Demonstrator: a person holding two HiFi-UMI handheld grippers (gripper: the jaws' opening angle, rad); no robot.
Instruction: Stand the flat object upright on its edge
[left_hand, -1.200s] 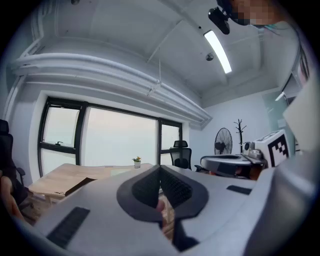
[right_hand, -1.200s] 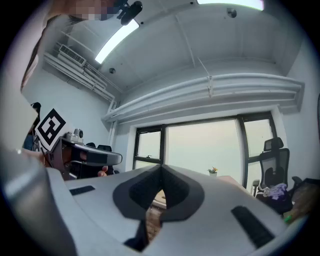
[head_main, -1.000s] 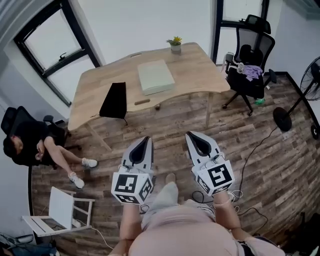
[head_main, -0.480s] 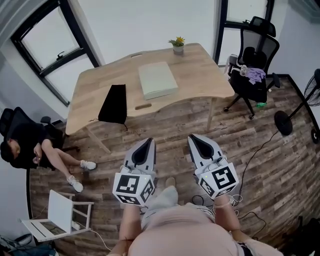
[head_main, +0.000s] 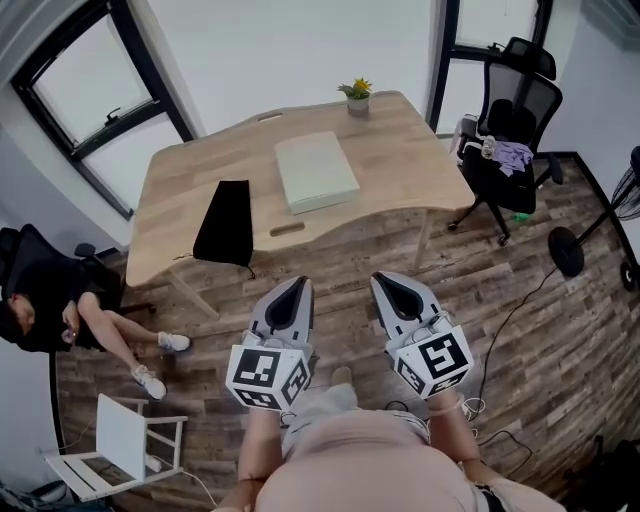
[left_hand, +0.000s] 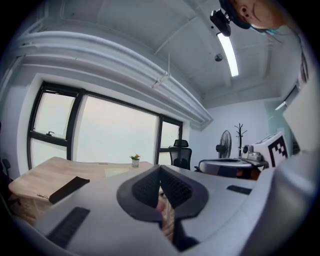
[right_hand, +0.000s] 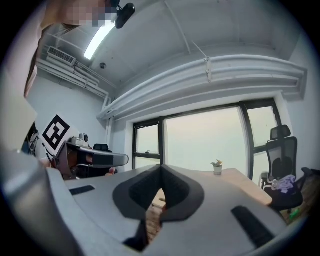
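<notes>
While the pale flat slab (head_main: 316, 172) lies face-down in the middle of the wooden table (head_main: 400, 150), well apart from the person, the left gripper (head_main: 297, 284) and right gripper (head_main: 385, 279) are held side by side over the plank floor (head_main: 520, 300), each with its jaws pressed together on nothing.

The approach looks to be the step in hand, and the lift has not begun. To do it well, both sets of jaws would need to part before reaching the table. One could then pinch a long edge of the slab and tip it up, the other steadying the opposite face so it does not slide or fall back. The black pouch (head_main: 226, 222) draped over the near edge and the potted plant (head_main: 357, 93) at the far edge are best left clear.

No brand or legible writing shows; the gripper cubes carry only black-and-white square markers.
</notes>
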